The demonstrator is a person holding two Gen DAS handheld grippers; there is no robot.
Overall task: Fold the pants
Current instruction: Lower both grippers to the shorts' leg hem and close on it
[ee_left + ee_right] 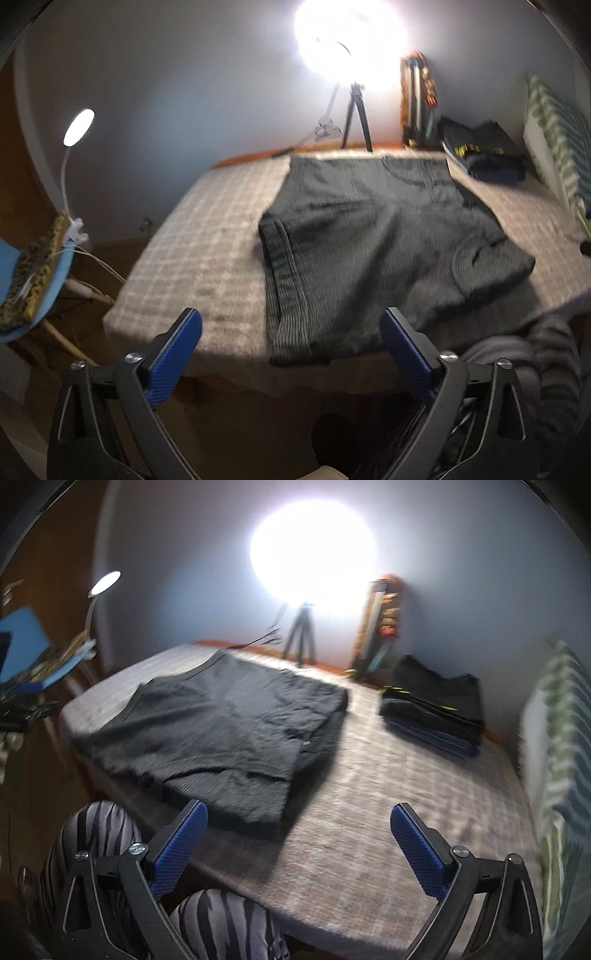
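Dark grey ribbed pants (369, 251) lie folded flat on the checked bed cover (207, 236), with a leg cuff at the near edge. They also show in the right wrist view (221, 734), to the left on the bed (388, 812). My left gripper (291, 321) is open and empty, held back from the near bed edge, in front of the pants' cuff. My right gripper (299, 816) is open and empty, above the near bed edge, just right of the pants' near corner.
A stack of folded dark clothes (436, 709) sits at the far right of the bed, also in the left wrist view (480, 151). A ring light on a tripod (354, 114) stands behind. A blue chair with a clip lamp (40, 269) is left. A striped cushion (561, 775) is right. Zebra-striped knees (103, 834) are near.
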